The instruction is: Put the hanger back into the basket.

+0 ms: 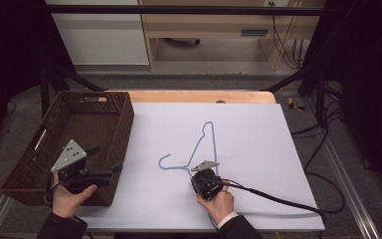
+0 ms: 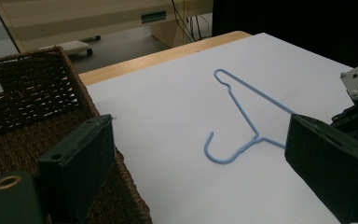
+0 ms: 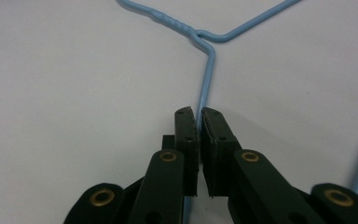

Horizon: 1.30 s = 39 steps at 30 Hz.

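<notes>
right hand (image 1: 218, 200) low, jaws clamping hanger (image 3: 208, 79)

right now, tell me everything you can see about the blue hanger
The hanger is thin light-blue wire, bent into a triangle with a twisted neck and an open hook. It lies flat on the white sheet that covers the table, to the right of the brown woven basket and apart from it. Its hook curls toward the basket, and one pointed corner aims at the far edge. The right gripper is shut on one wire arm just below the neck. The left gripper stands open above the basket's edge and does not touch the hanger.
</notes>
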### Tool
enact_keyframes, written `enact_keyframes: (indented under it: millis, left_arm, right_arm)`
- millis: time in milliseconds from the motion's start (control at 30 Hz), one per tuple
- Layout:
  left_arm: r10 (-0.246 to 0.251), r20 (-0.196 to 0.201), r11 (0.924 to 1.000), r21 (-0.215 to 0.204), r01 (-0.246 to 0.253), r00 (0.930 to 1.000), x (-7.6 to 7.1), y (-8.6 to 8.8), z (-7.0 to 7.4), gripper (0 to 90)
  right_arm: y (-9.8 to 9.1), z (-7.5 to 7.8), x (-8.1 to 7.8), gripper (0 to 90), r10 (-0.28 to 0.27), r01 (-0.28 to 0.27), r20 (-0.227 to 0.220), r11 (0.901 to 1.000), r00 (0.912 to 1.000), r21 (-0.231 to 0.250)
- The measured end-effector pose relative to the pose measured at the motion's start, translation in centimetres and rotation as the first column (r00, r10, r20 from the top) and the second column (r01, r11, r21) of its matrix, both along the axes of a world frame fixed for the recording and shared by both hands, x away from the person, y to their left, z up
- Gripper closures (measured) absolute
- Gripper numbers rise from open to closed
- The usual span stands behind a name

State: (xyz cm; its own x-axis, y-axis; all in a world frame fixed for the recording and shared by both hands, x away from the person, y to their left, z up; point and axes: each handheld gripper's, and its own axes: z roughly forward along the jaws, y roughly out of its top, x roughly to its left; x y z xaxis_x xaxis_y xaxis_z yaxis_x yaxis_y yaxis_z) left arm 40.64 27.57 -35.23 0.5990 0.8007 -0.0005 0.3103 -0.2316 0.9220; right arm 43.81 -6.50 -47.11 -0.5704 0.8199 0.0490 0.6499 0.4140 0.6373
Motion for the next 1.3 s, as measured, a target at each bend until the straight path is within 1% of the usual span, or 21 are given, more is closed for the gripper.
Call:
enact_keyframes:
  millis: [67, 100, 133, 200, 267, 333, 400, 433, 467, 500, 633, 700, 800, 833, 933, 1000, 1100, 1133, 1167, 1233, 1300]
  left_arm:
    - [-0.003, 0.003, 1.0000, 0.002, 0.003, 1.0000, -0.1, -0.1, 0.0, 8.2]
    - [-0.005, 0.003, 1.0000, 0.002, 0.005, 1.0000, -0.1, -0.1, 0.0, 8.2]
    - [-0.007, 0.004, 1.0000, 0.002, 0.007, 1.0000, -0.1, -0.2, 0.1, 8.2]
    - [-0.011, 0.004, 0.9999, 0.003, 0.011, 0.9999, -0.1, -0.3, 0.1, 8.2]
    - [-0.013, 0.006, 0.9999, 0.002, 0.013, 0.9999, -0.2, -0.4, 0.0, 8.2]
    - [-0.017, 0.006, 0.9999, 0.003, 0.017, 0.9998, -0.2, -0.5, 0.0, 8.1]
    - [-0.022, 0.006, 0.9997, 0.006, 0.022, 0.9997, -0.3, -0.7, 0.0, 8.1]
    - [-0.026, 0.006, 0.9997, 0.006, 0.026, 0.9997, -0.3, -0.8, 0.1, 8.1]
    - [-0.030, 0.006, 0.9995, 0.005, 0.030, 0.9995, -0.4, -0.9, 0.1, 8.1]
    - [-0.035, 0.008, 0.9994, 0.008, 0.035, 0.9994, -0.4, -1.1, 0.1, 8.1]
    - [-0.059, 0.002, 0.9982, 0.008, 0.059, 0.9982, -0.6, -1.8, -0.1, 8.0]
    - [-0.070, -0.002, 0.9974, 0.017, 0.070, 0.9975, -0.6, -2.3, -0.2, 7.8]
    - [-0.085, -0.012, 0.9959, 0.030, 0.085, 0.9963, -0.6, -3.0, -0.6, 7.7]
    - [-0.091, -0.015, 0.9952, 0.036, 0.091, 0.9958, -0.5, -3.2, -0.7, 7.7]
    - [-0.104, -0.026, 0.9938, 0.037, 0.105, 0.9942, -0.6, -4.0, -1.1, 7.7]
    - [-0.110, -0.030, 0.9927, 0.046, 0.111, 0.9935, -0.6, -4.5, -1.3, 7.6]
    - [-0.119, -0.042, 0.9916, 0.047, 0.121, 0.9920, -0.7, -5.3, -1.7, 7.5]
    - [-0.122, -0.047, 0.9913, 0.045, 0.124, 0.9915, -0.7, -5.5, -1.9, 7.5]
    - [-0.125, -0.052, 0.9908, 0.046, 0.127, 0.9908, -0.7, -5.7, -2.0, 7.5]
    - [-0.126, -0.060, 0.9906, 0.045, 0.129, 0.9901, -0.6, -6.2, -2.4, 7.5]
    - [-0.128, -0.076, 0.9903, 0.043, 0.132, 0.9888, -0.5, -6.6, -2.8, 7.5]
  right_arm:
    - [0.0, 0.0, 0.0, 86.6, -0.014, 0.014, -0.009, 0.9998, 0.9999, 0.013]
    - [-0.1, 0.0, 0.0, 86.8, -0.012, 0.012, -0.007, 0.9997, 0.9999, 0.019]
    - [-0.1, 0.1, 0.1, 87.1, -0.017, 0.018, -0.016, 0.9993, 0.9997, 0.032]
    - [-0.4, 0.1, 0.2, 87.4, -0.007, 0.008, -0.022, 0.9990, 0.9997, 0.044]
    - [-0.5, 0.3, 0.2, 87.4, -0.008, 0.010, -0.025, 0.9985, 0.9996, 0.053]
    - [-0.7, 0.7, 0.2, 87.4, -0.014, 0.016, -0.030, 0.9973, 0.9995, 0.072]
    - [-1.0, 1.0, 0.3, 87.5, -0.003, 0.004, -0.014, 0.9968, 0.9999, 0.079]
    - [-1.1, 1.2, 0.2, 87.4, -0.009, 0.011, -0.023, 0.9955, 0.9997, 0.094]
    - [-1.3, 1.3, 0.3, 87.4, -0.002, 0.003, -0.008, 0.9956, 1.0000, 0.093]
    - [-1.4, 1.6, 0.2, 87.5, -0.003, 0.005, -0.012, 0.9951, 0.9999, 0.099]
    - [-2.0, 2.3, 0.2, 87.4, 0.005, -0.004, -0.003, 0.9923, 1.0000, 0.124]
    - [-2.3, 2.6, 0.2, 87.4, 0.007, -0.006, -0.003, 0.9906, 1.0000, 0.136]
    - [-2.7, 3.0, 0.2, 87.5, 0.014, -0.014, 0.004, 0.9889, 0.9999, 0.148]
    - [-2.8, 3.1, 0.2, 87.5, 0.007, -0.007, -0.001, 0.9874, 1.0000, 0.158]
    - [-3.2, 3.4, 0.3, 87.5, 0.011, -0.012, 0.006, 0.9860, 0.9999, 0.166]
    - [-3.4, 3.5, 0.3, 87.5, 0.009, -0.010, 0.006, 0.9846, 0.9999, 0.174]
    - [-3.6, 3.8, 0.3, 87.5, 0.010, -0.013, 0.017, 0.9832, 0.9998, 0.182]
    - [-3.6, 3.9, 0.2, 87.5, 0.005, -0.007, 0.011, 0.9829, 0.9999, 0.184]
    - [-3.7, 4.0, 0.3, 87.5, 0.009, -0.013, 0.020, 0.9820, 0.9998, 0.189]
    - [-3.9, 4.2, 0.2, 87.5, 0.010, -0.014, 0.022, 0.9813, 0.9997, 0.192]
    - [-4.2, 4.4, 0.2, 87.6, 0.013, -0.019, 0.029, 0.9788, 0.9995, 0.204]
